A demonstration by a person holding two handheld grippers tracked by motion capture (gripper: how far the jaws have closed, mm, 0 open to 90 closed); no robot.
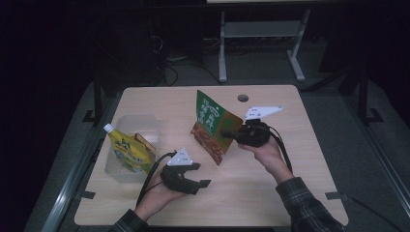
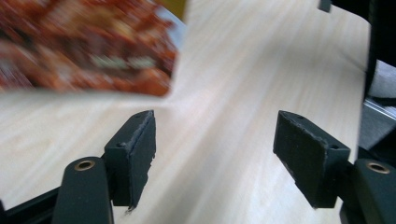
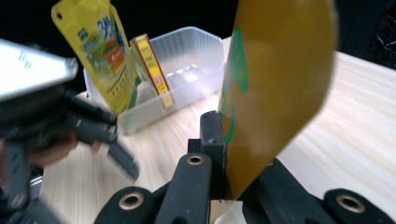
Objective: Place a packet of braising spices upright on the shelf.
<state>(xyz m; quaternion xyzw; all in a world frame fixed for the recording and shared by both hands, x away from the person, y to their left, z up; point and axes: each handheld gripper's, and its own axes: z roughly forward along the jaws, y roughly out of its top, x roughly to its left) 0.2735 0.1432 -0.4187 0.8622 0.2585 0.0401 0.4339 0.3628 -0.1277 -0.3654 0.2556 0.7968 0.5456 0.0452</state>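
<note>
Right hand-held gripper (image 1: 231, 134) is clamped on a flat green and red food packet (image 1: 212, 126), holding it tilted up off the wooden tabletop (image 1: 270, 188). Left hand-held gripper (image 1: 199, 183) sits low near the front edge, jaws apart, nothing in them. Over on the left, a clear plastic tub (image 1: 140, 123) holds a yellow spouted pouch (image 1: 126, 150).

No readable text on the blurred packet (image 1: 212, 126) or pouch (image 1: 126, 150).

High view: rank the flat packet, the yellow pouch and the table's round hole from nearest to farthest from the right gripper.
1. Flat packet: clamped in the right gripper.
2. Round hole: behind it, near the far edge.
3. Yellow pouch: far left, in the clear tub.
</note>
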